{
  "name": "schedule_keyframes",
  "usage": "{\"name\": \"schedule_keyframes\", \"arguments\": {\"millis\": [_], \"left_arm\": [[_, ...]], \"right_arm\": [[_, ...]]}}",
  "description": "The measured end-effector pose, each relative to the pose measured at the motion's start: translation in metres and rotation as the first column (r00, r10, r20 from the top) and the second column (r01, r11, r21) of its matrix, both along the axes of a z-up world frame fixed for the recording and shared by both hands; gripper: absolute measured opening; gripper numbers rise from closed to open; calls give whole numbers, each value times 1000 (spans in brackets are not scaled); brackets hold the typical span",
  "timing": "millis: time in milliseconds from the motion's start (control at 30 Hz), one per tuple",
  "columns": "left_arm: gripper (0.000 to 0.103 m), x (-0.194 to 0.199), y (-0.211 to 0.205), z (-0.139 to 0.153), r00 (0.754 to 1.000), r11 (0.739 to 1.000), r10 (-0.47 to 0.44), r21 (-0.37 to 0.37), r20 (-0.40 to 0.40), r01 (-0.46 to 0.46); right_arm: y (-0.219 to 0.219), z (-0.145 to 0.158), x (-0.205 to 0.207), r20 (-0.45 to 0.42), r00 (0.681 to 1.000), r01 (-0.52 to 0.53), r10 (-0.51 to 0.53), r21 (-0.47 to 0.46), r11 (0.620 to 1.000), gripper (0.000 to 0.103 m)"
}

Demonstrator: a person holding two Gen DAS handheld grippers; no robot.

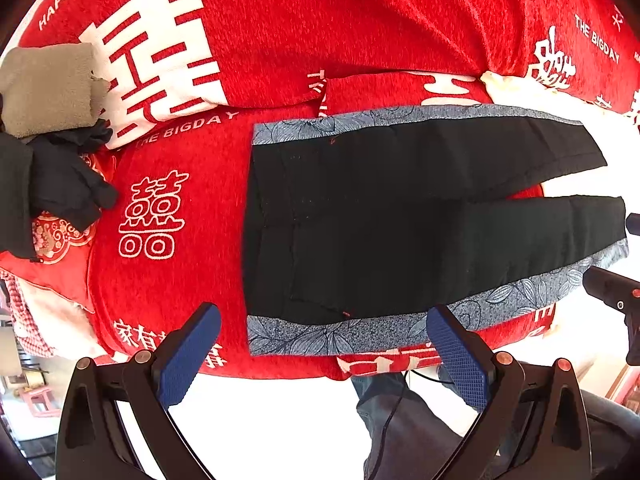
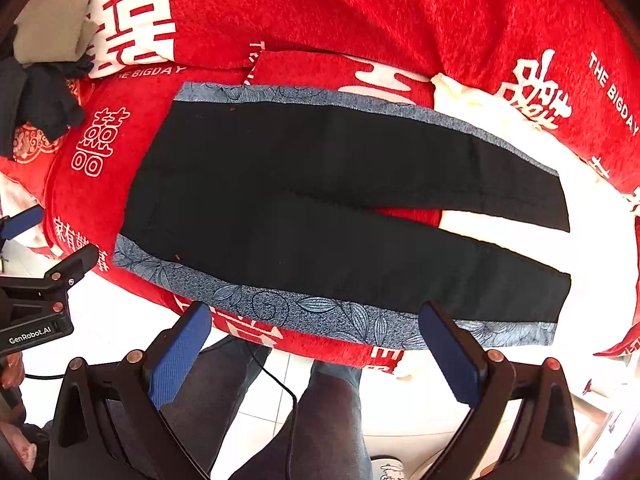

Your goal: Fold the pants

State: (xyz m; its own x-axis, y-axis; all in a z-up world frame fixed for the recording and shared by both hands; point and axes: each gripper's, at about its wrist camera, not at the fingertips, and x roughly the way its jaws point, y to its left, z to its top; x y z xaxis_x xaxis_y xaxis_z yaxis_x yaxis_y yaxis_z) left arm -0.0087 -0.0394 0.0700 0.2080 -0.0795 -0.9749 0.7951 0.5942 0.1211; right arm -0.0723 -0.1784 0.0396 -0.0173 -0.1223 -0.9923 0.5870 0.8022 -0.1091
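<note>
My left claw (image 1: 324,354) is spread wide with nothing between its blue pads, hovering over the near edge of the pants (image 1: 400,216) by the waistband end. My right claw (image 2: 316,344) is just as wide and empty, above the near leg's patterned side stripe (image 2: 280,312). The pants lie flat and spread out on the red blanket (image 2: 360,8), waist to my left, legs slightly parted to my right. I judge the cloth soft, light and limp, so it will sag wherever unsupported. I'd pinch the near stripe at the waist corner and at the hem. A pile of other clothes (image 1: 48,128) sits well apart.
</note>
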Motion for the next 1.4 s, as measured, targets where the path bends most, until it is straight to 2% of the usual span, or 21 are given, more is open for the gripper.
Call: {"name": "schedule_keyframes", "arguments": {"millis": [667, 1067, 1233, 1400], "left_arm": [[103, 7, -6, 8, 999, 999, 26, -20, 32, -25], [103, 7, -14, 19, 996, 998, 49, -30, 72, -47], [103, 2, -12, 19, 994, 995, 97, -43, 41, -95], [103, -2, -2, 18, 977, 975, 209, -66, -49, -212]], "right_arm": [[-3, 5, 7, 0, 999, -47, 47, -29, 998, 103], [-11, 11, 11, 34, 997, -68, 69, -41, 997, 103], [-15, 12, 9, 53, 995, -81, 82, -25, 996, 103], [-23, 13, -6, 94, 993, -70, 69, 14, 997, 103]]}}
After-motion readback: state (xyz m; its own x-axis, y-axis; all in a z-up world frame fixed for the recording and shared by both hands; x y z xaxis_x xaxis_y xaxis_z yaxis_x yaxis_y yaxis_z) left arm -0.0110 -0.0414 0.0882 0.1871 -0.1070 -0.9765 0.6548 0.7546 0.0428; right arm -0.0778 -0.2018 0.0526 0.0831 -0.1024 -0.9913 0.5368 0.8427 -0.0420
